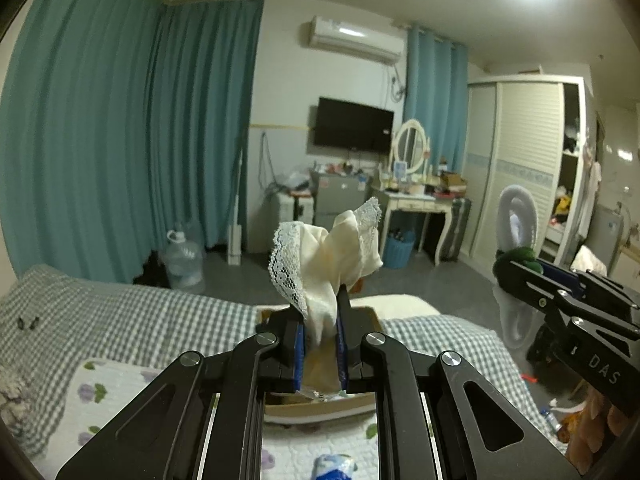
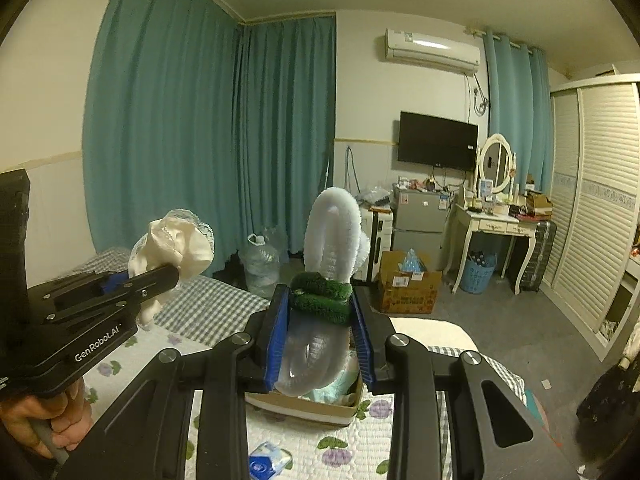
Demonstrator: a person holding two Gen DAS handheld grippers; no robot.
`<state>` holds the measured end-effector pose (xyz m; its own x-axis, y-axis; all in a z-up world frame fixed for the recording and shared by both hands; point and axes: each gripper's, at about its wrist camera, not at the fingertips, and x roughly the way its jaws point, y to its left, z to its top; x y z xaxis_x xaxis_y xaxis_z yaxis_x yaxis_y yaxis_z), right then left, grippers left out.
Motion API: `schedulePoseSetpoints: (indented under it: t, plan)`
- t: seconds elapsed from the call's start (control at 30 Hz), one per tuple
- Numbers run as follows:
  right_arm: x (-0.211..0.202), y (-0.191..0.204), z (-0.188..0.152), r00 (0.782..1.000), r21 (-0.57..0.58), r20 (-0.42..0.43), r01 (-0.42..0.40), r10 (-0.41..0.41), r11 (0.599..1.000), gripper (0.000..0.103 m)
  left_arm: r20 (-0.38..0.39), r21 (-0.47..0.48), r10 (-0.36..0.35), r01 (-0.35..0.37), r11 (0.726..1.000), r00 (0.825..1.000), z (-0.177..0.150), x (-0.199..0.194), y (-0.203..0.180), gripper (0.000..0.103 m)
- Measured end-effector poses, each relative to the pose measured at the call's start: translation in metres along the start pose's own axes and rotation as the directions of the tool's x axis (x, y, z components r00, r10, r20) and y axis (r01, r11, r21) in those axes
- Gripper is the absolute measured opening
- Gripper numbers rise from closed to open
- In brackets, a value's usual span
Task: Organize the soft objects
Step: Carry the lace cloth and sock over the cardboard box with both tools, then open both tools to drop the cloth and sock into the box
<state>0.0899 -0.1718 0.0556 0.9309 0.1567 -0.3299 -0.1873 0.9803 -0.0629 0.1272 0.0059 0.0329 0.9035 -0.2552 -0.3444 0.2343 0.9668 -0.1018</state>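
Note:
My left gripper (image 1: pixel 320 344) is shut on a cream cloth with white lace trim (image 1: pixel 328 256) and holds it up above an open cardboard box (image 1: pixel 372 318) on the bed. The cloth also shows in the right wrist view (image 2: pixel 176 246), with the left gripper (image 2: pixel 160 276) at the left. My right gripper (image 2: pixel 320 328) is shut on a fluffy white and green loop-shaped soft item (image 2: pixel 332 236), held above the same box (image 2: pixel 312 408), which has soft items inside. The right gripper (image 1: pixel 516 268) shows at the right of the left wrist view.
The bed has a grey checked sheet (image 1: pixel 132 312) and a floral quilt (image 2: pixel 352 448). A blue and white packet (image 2: pixel 266 460) lies on the quilt. Beyond are a water jug (image 2: pixel 260 264), a second cardboard box (image 2: pixel 408 288), a dressing table (image 2: pixel 496 224) and a wardrobe (image 2: pixel 592 200).

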Motion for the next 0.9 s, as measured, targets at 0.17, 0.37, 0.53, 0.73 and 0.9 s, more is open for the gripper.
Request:
schedulePoseSetpoints:
  t: [0.17, 0.37, 0.53, 0.73, 0.9]
  plan:
    - [0.051, -0.014, -0.006, 0.999, 0.011, -0.044, 0.008, -0.008, 1.000, 0.030, -0.057, -0.013, -0.006, 0.005, 1.000, 0.998, -0.007, 0.048, 0.002, 0.012]
    - [0.119, -0.031, -0.027, 0.993, 0.014, -0.121, 0.007, -0.006, 1.000, 0.030, -0.153, -0.024, -0.008, 0.004, 1.000, 0.988, -0.025, 0.111, 0.002, 0.012]
    - [0.169, -0.042, -0.053, 0.981, 0.020, -0.195, -0.001, 0.005, 1.000, 0.030, -0.206, -0.015, -0.002, -0.001, 1.000, 0.978, -0.042, 0.153, 0.000, 0.012]
    - [0.222, -0.052, -0.090, 0.956, 0.027, -0.293, -0.016, 0.024, 0.999, 0.030, -0.292, -0.024, -0.034, 0.029, 0.999, 0.956, -0.061, 0.202, 0.000, 0.012]
    - [0.253, -0.055, -0.116, 0.931, 0.029, -0.363, -0.027, 0.035, 0.999, 0.030, -0.372, -0.044, -0.034, 0.019, 0.999, 0.928, -0.077, 0.234, 0.004, 0.012]
